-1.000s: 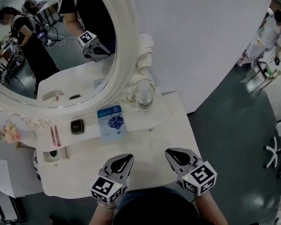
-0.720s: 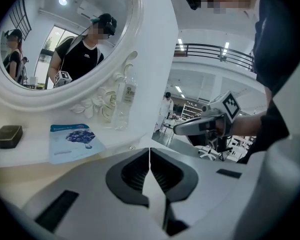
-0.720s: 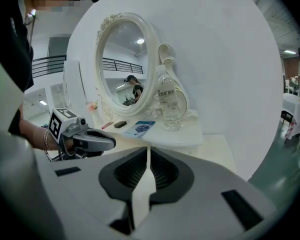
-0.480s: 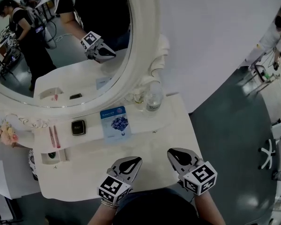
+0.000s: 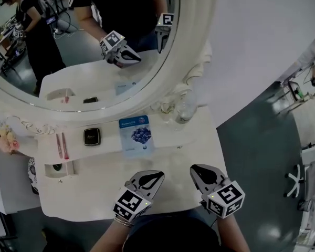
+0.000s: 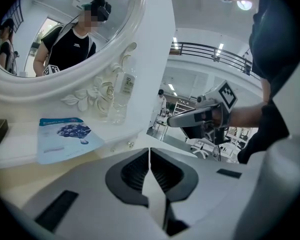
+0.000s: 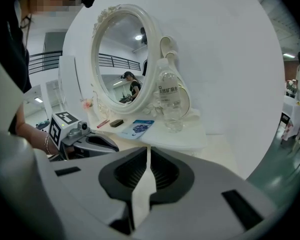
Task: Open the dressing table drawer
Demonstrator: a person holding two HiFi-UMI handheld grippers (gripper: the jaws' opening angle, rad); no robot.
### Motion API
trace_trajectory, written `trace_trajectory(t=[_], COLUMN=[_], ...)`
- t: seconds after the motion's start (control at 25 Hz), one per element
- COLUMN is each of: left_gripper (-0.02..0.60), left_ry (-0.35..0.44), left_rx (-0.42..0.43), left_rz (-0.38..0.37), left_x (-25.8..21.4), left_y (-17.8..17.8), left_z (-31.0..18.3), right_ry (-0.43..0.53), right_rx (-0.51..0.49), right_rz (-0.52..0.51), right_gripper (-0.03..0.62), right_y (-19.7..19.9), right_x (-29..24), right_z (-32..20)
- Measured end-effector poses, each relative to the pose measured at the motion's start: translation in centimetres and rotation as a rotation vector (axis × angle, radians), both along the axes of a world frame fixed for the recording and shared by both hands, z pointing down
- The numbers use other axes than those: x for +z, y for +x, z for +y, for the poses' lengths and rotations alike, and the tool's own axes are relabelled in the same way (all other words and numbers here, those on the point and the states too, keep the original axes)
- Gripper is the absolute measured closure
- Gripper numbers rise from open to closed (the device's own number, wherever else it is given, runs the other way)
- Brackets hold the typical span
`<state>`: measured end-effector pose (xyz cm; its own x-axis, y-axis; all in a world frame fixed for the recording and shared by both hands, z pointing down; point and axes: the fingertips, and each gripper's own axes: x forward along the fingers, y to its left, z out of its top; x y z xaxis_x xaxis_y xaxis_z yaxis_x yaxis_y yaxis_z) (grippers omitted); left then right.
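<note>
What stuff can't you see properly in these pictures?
- The front face, where a drawer might be: in the head view the top of the dressing table covers it from above.
- Print on the blue packet: too small in every view.
- What sits in the small tray: too small, head view.

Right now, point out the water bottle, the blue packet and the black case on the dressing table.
water bottle (image 7: 169,96), right gripper view, on its label.
blue packet (image 5: 138,135), head view, on the printed middle of its face.
black case (image 5: 92,136), head view, on the middle of its lid.
</note>
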<state>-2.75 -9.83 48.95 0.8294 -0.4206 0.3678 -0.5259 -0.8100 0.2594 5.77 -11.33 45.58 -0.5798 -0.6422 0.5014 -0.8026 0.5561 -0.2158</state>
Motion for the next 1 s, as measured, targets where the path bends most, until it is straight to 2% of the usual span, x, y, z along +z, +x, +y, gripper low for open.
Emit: trace_trajectory(t=[0.36,0.6,0.76,0.8,0.88,1.0], left_gripper=[0.561,0.561,0.561,0.561,0.561,0.561], left_ry=[-0.012,-0.034,-0.037,-0.04,-0.044,-0.05], left_rx=[-0.078,-0.209,-0.265,-0.276,-0.297,-0.329], left_rz=[0.005,0.01,-0.006,-0.01,-0.021,-0.032], left_x=[0.5,0.4,0.8,1.0,1.2,1.8], left_y=[0.0,-0.6,-1.1,-1.1,-1.3,-1.6], left_z=[-0.8,-1.6,-1.9,-1.9,-2.0,-2.1], right_ry=[0.014,-0.006,-0.019,-0.024,-0.035,-0.038], right_rx=[-0.043,-0.116,-0.152,-0.16,-0.177,-0.194], right_rz=[-0.061,-0.067,-0.055,-0.051,-0.039,-0.027], right_gripper=[0.572,0.572,0.57,0.554,0.458,0.457], right_y=[-0.2,-0.1,0.1,0.1,0.2,0.4], right_x=[0.1,0.8,1.7,2.0,2.5,3.2], right_z=[-2.2,-3.1,-3.6,-3.6,-3.7,-3.6])
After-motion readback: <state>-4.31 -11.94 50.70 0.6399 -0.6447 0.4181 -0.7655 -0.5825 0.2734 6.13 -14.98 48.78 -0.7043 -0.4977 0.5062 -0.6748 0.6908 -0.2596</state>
